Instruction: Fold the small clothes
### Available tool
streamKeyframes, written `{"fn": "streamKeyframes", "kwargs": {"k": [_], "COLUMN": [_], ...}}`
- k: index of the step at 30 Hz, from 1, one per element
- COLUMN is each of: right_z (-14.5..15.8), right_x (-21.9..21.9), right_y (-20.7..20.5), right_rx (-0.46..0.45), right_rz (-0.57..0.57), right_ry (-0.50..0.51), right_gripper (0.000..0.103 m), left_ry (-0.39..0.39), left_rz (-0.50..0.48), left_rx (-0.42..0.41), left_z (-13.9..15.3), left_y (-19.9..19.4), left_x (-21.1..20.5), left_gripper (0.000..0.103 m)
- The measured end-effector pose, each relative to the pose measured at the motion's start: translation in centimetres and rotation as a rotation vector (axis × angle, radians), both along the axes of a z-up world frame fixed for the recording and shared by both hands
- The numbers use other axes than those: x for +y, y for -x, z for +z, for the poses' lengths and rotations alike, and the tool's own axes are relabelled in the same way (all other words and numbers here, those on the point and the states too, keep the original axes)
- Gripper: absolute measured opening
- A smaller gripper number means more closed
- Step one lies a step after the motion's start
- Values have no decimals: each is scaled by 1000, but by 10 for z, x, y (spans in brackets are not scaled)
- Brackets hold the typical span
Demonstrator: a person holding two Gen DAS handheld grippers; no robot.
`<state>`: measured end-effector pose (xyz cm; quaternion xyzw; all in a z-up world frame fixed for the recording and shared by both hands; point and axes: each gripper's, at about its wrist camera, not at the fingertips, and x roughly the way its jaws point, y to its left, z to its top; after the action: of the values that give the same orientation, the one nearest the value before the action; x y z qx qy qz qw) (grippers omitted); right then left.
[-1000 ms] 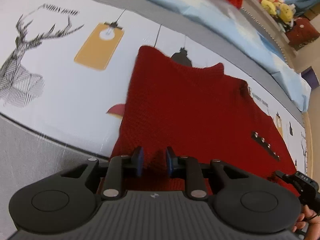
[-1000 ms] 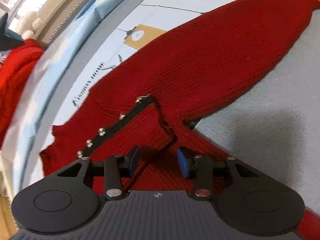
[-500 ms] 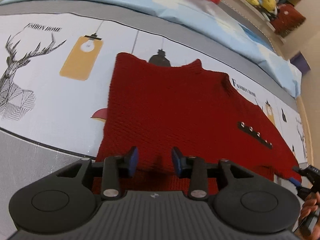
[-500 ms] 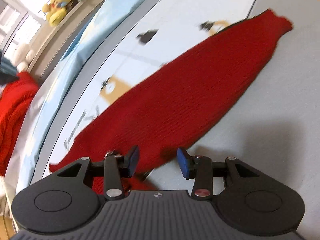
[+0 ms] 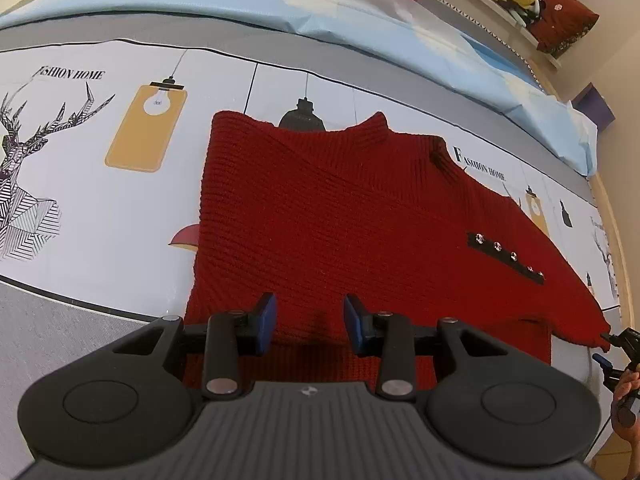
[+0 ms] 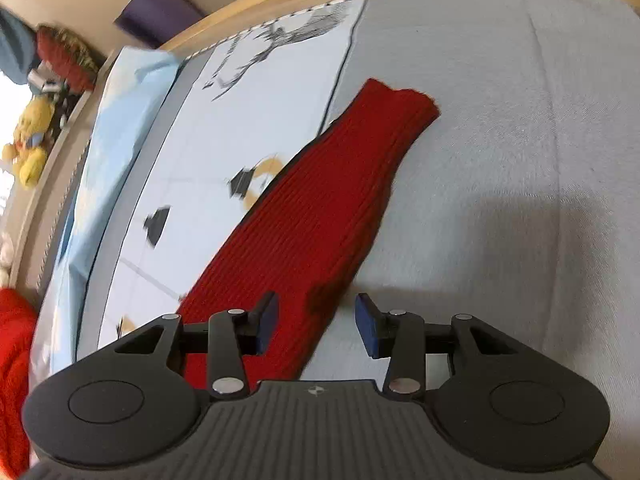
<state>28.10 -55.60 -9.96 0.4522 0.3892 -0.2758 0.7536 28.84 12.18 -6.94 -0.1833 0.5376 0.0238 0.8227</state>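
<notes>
Red sweater spread flat, both grippers pulled back and empty

The printed bedsheet (image 5: 100, 208) now shows more at left; the red knit sweater (image 5: 340, 220) lies flat at frame centre, its sleeve (image 6: 320, 216) running diagonally, studded black strip (image 5: 506, 254) at right. Left gripper (image 5: 309, 323) has widened; right gripper (image 6: 316, 322) stays wide, swung over the sleeve.

Left wrist view looks low across the red sweater (image 5: 340, 216); right wrist view faces along its sleeve (image 6: 320, 216).
</notes>
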Motion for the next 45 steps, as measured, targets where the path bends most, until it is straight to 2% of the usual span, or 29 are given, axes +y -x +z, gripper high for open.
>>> {"fn": "streamKeyframes", "kwargs": {"k": [5, 8, 9, 11, 14, 16, 18, 19, 21, 23, 25, 27, 28, 30, 32, 34, 36, 38, 41, 43, 45], "right_z": [-22, -22, -21, -20, -14, 5, 32, 53, 83, 105, 118, 119, 115, 95, 76, 68, 74, 89, 105, 99, 79], "right_x": [-8, -8, -8, -5, 2, 21, 51, 81, 136, 193, 258, 309, 333, 376, 399, 402, 392, 376, 352, 337, 328], "right_y": [-7, -10, -10, -12, -17, -26, -39, -47, -53, -51, -39, -27, -24, -22, -17, -17, -21, -25, -26, -19, -16], "right_rx": [-15, -43, -53, -58, -52, -57, -98, -149, -270, -400, -562, -662, -680, -620, -514, -424, -358, -307, -276, -277, -258], "right_rz": [-27, -44, -41, -47, -48, 1, 101, 195, 369, 545, 759, 952, 1071, 1291, 1365, 1333, 1226, 1106, 991, 947, 913], "right_ry": [-29, -28, -24, -5, 65, 197, 360, 463, 576, 630, 555, 452, 370, 148, 85, 51, 7, -18, -17, -5, 5], "right_gripper": [44, 44, 41, 14, 13, 12, 12, 12, 12, 12, 13, 13, 17, 18, 23, 23, 23, 32, 41, 45, 45], "left_ry": [6, 10, 11, 12, 12, 15, 20, 22, 26, 34, 48, 63, 70, 88, 107, 125, 132, 142, 187, 217, 228], "left_rz": [1, 6, 9, 13, 27, 43, 66, 78, 99, 119, 140, 158, 164, 175, 188, 200, 206, 213, 227, 239, 243], "left_rx": [6, 5, 3, 0, 0, -5, -13, -16, -22, -25, -29, -34, -36, -41, -44, -47, -46, -41, -26, -8, 12], "left_z": [-1, 1, 1, 3, 5, 7, 11, 12, 16, 18, 21, 24, 26, 28, 30, 31, 31, 29, 21, 12, 4], "left_y": [0, 0, 0, 1, 2, 2, 2, 2, 2, 2, 4, 4, 4, 4, 4, 4, 3, 3, 3, 3, 5], "left_x": [2, 6, 7, 9, 15, 20, 28, 31, 39, 47, 54, 61, 63, 68, 71, 74, 76, 76, 79, 79, 77], "left_gripper": [41, 41, 41, 41, 41, 41, 41, 41, 41, 41, 41, 41, 41, 41, 41, 41, 41, 41, 40, 39, 39]}}
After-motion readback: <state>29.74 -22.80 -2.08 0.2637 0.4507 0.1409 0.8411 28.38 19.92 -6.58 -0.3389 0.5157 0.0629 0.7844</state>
